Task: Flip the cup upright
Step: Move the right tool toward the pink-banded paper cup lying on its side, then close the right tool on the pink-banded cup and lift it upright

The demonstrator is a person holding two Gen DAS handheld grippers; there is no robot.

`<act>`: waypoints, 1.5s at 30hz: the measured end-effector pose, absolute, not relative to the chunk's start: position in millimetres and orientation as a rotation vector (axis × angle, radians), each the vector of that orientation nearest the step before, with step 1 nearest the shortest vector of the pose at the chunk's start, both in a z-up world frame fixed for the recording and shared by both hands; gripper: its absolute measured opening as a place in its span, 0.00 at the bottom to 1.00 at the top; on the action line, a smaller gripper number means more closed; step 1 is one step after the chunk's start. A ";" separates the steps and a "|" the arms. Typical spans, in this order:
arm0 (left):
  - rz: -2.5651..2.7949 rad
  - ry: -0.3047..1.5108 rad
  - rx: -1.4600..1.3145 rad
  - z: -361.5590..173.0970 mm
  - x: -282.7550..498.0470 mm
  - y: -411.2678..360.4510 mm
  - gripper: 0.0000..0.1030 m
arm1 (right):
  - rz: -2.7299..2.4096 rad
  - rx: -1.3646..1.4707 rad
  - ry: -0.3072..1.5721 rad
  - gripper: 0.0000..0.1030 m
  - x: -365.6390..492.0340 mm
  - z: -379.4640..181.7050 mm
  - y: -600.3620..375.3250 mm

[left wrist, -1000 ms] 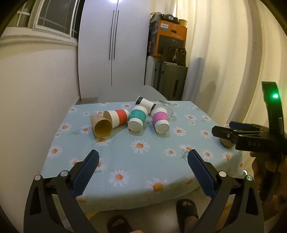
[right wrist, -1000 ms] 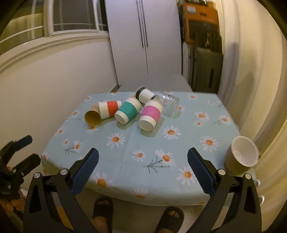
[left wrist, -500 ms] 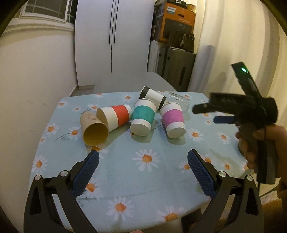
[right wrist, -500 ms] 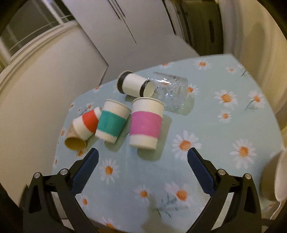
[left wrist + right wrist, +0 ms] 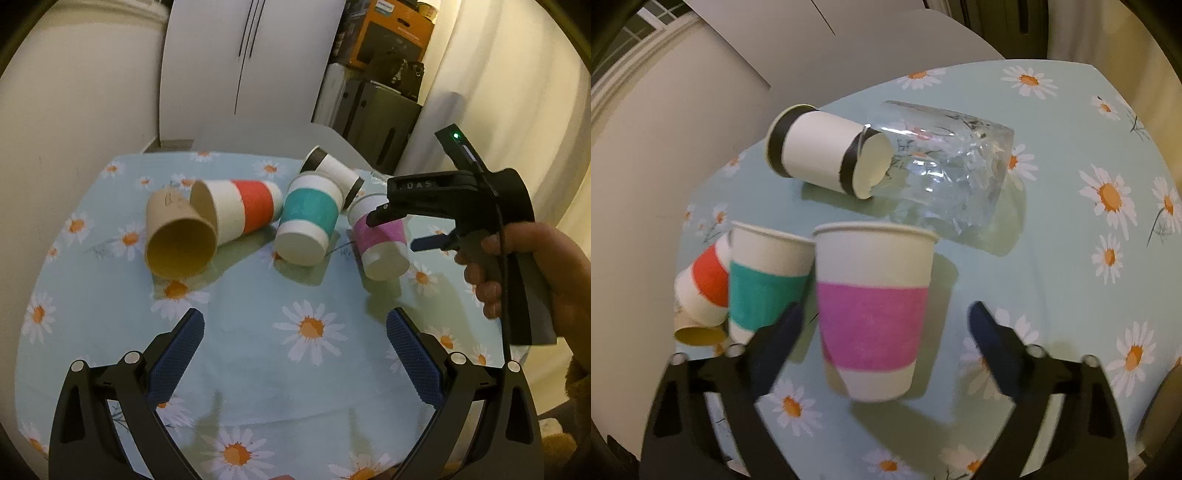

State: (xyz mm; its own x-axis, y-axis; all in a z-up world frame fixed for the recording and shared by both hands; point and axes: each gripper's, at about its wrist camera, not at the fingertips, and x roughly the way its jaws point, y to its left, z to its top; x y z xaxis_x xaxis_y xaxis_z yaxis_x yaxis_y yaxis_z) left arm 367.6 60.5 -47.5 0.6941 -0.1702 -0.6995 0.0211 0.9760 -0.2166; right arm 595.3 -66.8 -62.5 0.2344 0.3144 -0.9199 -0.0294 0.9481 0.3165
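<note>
Several paper cups lie on their sides on the daisy tablecloth [image 5: 258,354]: a plain brown cup [image 5: 177,236], a red-banded cup [image 5: 243,210], a teal-banded cup [image 5: 308,221], a pink-banded cup [image 5: 382,240] and a black-banded cup [image 5: 332,170]. My right gripper [image 5: 884,325] is open and straddles the pink-banded cup [image 5: 873,306], with a finger on each side and no contact visible. It shows from the side in the left wrist view [image 5: 399,230]. My left gripper [image 5: 295,332] is open and empty above the cloth in front of the cups.
A clear glass [image 5: 945,166] lies on its side behind the pink cup, touching the black-banded cup [image 5: 820,151]. The teal cup [image 5: 764,284] lies close beside the right gripper's left finger. A white cabinet [image 5: 251,66] and boxes [image 5: 395,37] stand behind the table.
Both grippers have moved forward toward the cups. The right gripper has come down from the table's edge until its open fingers sit on either side of the pink-banded cup.
</note>
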 end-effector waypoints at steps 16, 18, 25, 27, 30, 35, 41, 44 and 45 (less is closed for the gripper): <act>-0.063 0.798 -0.173 -50.1 352.1 66.5 0.94 | 0.281 0.179 1.355 0.62 565.6 -40.4 -54.4; -0.059 0.798 -0.179 -47.9 346.6 68.1 0.94 | 0.299 0.167 1.358 0.62 554.1 -31.4 -50.7; -0.084 0.825 -0.266 -37.8 319.7 79.1 0.94 | 0.385 0.101 1.373 0.62 504.3 -14.2 -27.0; -0.074 0.834 -0.264 -36.0 310.3 80.8 0.94 | 0.404 0.098 1.383 0.62 487.9 -16.4 -25.0; -0.053 0.857 -0.281 -36.2 299.6 86.7 0.94 | 0.421 0.102 1.403 0.62 468.3 -27.2 -18.4; -0.020 0.879 -0.299 -42.6 279.9 97.0 0.94 | 0.434 0.122 1.458 0.62 445.2 -52.9 -3.4; -0.017 0.913 -0.310 -57.4 272.5 100.1 0.94 | 0.446 0.132 1.474 0.62 430.8 -60.3 13.2; -0.022 0.919 -0.302 -60.9 273.5 97.9 0.94 | 0.445 0.139 1.485 0.63 428.0 -62.0 17.8; -0.025 0.921 -0.302 -62.4 274.3 97.6 0.94 | 0.446 0.150 1.494 0.64 428.9 -64.1 16.8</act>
State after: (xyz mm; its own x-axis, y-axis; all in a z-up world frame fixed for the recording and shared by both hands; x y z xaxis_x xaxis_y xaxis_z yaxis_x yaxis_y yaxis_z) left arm 274.3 97.6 -62.4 0.6080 -0.1495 -0.7798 -0.1073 0.9576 -0.2673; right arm 428.9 16.8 -64.1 0.0140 0.3756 -0.9267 -0.1935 0.9103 0.3660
